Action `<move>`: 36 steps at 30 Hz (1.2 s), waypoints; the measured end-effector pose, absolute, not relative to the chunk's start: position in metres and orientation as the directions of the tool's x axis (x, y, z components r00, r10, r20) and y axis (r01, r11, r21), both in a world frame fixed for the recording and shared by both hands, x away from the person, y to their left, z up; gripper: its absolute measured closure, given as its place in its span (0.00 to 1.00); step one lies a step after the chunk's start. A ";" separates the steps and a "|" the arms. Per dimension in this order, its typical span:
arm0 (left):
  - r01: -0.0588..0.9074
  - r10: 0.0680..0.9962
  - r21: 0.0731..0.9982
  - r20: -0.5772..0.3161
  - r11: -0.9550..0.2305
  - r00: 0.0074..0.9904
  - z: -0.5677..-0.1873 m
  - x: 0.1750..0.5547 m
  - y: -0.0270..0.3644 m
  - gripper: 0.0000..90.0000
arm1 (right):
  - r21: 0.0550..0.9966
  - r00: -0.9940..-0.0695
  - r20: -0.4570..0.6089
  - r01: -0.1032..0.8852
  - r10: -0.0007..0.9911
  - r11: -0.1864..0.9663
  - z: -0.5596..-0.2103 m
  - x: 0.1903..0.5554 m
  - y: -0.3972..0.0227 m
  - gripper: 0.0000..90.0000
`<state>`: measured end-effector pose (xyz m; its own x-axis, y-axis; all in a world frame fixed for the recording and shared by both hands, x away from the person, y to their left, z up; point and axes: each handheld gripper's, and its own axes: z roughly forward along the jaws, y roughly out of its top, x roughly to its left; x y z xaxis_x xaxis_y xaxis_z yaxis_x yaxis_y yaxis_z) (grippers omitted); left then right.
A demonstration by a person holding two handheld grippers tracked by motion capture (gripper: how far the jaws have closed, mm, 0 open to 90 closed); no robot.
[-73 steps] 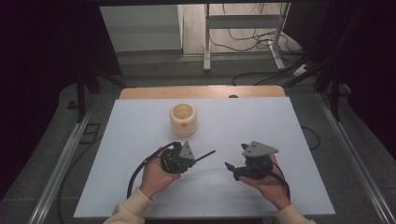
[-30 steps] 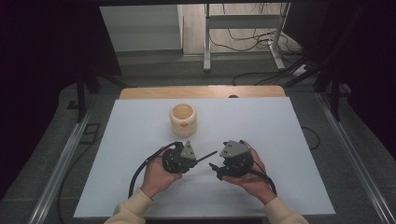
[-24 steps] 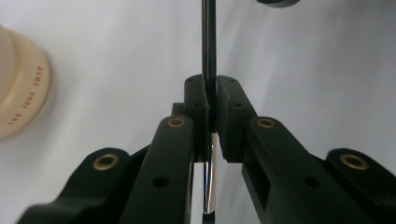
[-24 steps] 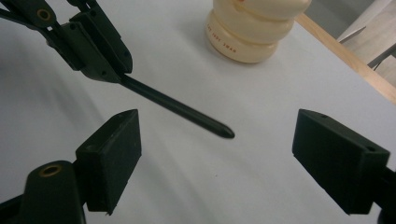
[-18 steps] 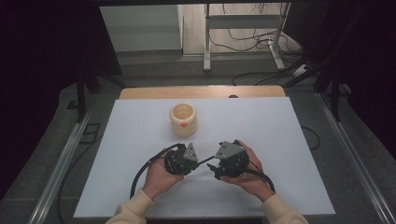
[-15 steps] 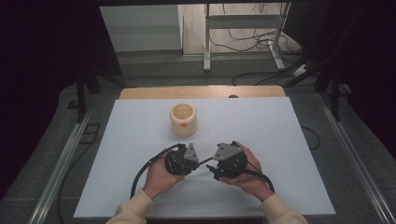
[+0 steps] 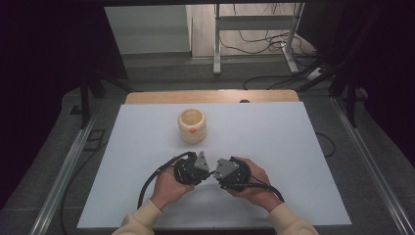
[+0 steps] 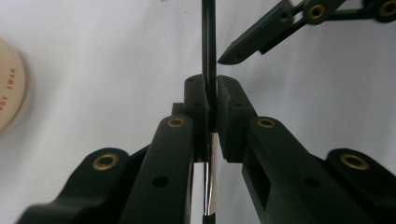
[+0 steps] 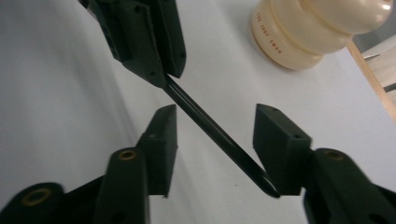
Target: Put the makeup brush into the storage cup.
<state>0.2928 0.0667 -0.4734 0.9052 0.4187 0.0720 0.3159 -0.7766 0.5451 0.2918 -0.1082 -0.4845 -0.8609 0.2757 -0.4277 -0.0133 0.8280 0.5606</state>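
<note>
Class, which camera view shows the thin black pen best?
The right gripper view: the pen runs bare from the left gripper between open jaws. The left gripper view shows its clamped shaft; the high view barely a sliver.

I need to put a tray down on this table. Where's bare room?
The white table is bare right of the cream pot and along its left edge. Near the front it is crowded: left gripper and right gripper meet there.

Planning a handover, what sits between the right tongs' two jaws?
A thin black pen, held by the shut left tongs, crosses that gap in the right gripper view.
</note>
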 end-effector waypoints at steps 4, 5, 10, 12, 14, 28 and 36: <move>0.311 0.413 0.545 0.072 -0.779 0.908 -0.472 0.293 0.068 0.92 | 0.525 -0.864 -0.441 -0.029 0.244 0.850 -0.488 0.290 -0.105 0.73; 0.315 0.416 0.551 0.063 -0.772 0.907 -0.472 0.292 0.068 0.92 | 0.523 -0.869 -0.438 -0.037 0.231 0.852 -0.490 0.290 -0.105 0.75; 0.287 0.399 0.606 0.054 -0.741 0.916 -0.464 0.293 0.076 0.85 | 0.501 -0.884 -0.429 -0.065 0.183 0.863 -0.491 0.289 -0.105 0.87; 0.299 0.418 0.640 0.038 -0.708 0.908 -0.461 0.293 0.080 0.76 | 0.507 -0.885 -0.431 -0.073 0.179 0.859 -0.491 0.288 -0.105 0.91; 0.329 0.456 0.665 0.021 -0.671 0.890 -0.458 0.291 0.082 0.68 | 0.507 -0.881 -0.438 -0.080 0.176 0.858 -0.490 0.287 -0.105 0.92; 0.392 0.612 0.759 0.011 -0.520 0.791 -0.439 0.285 0.101 0.21 | 0.561 -0.886 -0.398 -0.031 0.237 0.827 -0.486 0.292 -0.115 0.92; 0.388 0.655 0.806 0.000 -0.448 0.756 -0.429 0.278 0.121 0.18 | 0.604 -0.885 -0.364 0.012 0.289 0.797 -0.483 0.296 -0.122 0.92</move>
